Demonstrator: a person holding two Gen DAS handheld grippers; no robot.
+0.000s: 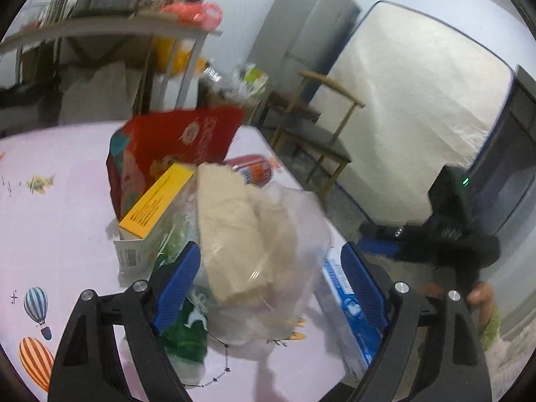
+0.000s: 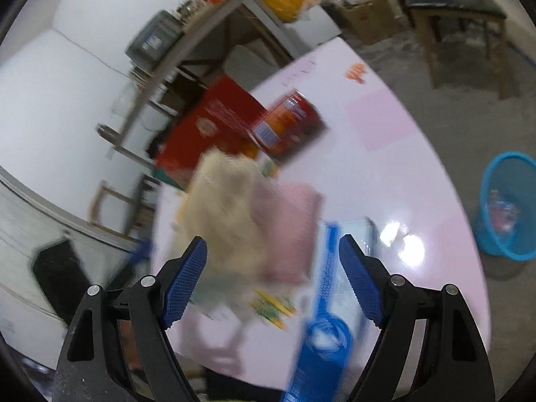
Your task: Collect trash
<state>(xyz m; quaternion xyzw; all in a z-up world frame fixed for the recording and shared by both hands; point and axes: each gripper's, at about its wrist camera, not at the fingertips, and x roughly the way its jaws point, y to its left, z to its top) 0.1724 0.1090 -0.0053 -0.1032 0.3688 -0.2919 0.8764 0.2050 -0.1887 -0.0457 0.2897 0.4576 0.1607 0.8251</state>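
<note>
Lying between left gripper pads (untouched) — clear bag.

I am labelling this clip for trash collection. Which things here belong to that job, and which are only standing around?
Job:
clear bag
yellow box
red bag
red can
blue box
blue bin

Standing around:
chair
mattress
fridge
shelf
</note>
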